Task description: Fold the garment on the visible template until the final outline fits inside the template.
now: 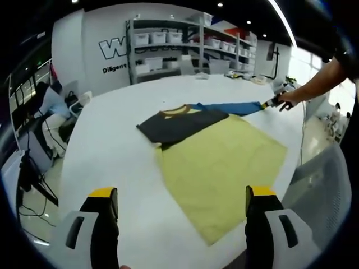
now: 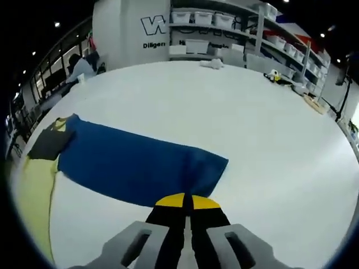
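I am holding the right claw pressed together on the end of the blue sleeve, which is stretching away from the shirt across the white surface. In the left gripper view the same claw is showing far off at the sleeve tip, with a hand behind it. The shirt is lying partly on the yellow template: its dark body is sitting across the template's far corner, while the sleeve is running well outside the outline toward the right claw. So the sleeve's long axis is pointing from the claw back to the shirt body, and I judge the coming move to be carrying that end inward along this line, over the body. The right claw is plainly the nearer one. My left claw is hovering spread wide, holding nothing, on the near side of the template and well apart from the shirt. Shelves are standing behind.
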`<state>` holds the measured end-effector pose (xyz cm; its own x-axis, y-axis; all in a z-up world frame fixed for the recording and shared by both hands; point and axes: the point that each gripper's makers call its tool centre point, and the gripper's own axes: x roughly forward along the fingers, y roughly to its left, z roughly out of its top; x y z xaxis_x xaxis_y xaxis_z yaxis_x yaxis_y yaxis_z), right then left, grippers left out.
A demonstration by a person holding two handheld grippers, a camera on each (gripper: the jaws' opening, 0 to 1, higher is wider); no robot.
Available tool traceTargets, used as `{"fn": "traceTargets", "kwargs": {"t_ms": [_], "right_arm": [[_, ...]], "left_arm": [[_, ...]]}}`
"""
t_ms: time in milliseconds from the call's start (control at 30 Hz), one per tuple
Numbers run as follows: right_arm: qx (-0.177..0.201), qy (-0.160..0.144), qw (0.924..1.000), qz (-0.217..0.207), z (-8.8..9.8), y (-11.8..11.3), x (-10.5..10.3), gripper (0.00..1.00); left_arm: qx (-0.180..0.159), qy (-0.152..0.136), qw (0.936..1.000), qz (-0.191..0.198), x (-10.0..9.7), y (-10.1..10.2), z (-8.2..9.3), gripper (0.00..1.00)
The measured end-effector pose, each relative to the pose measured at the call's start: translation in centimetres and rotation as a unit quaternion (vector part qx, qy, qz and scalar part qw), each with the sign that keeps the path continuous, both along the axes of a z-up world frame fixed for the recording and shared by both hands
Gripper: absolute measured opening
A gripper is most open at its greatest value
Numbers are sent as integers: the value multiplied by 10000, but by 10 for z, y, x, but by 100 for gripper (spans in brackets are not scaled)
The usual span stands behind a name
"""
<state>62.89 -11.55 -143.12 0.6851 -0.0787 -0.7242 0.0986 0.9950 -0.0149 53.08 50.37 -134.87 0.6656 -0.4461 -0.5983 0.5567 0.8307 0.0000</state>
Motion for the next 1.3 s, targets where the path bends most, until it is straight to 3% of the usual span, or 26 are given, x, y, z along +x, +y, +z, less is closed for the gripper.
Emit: {"fn": "traceTargets", "kwargs": {"t_ms": [433, 933, 1300], "right_arm": [[146, -554, 9983, 130, 43, 17, 11, 0], [181, -1199, 9895, 792, 125, 97, 30, 0], [273, -1700, 9782, 1160, 196, 156, 54, 0]], "left_arm": [[-70, -103, 9999, -43, -3, 0, 4, 92], [-89, -352, 9986, -395, -5, -1, 6, 92], [-223, -284, 9977, -582, -12, 2, 3, 99]]}}
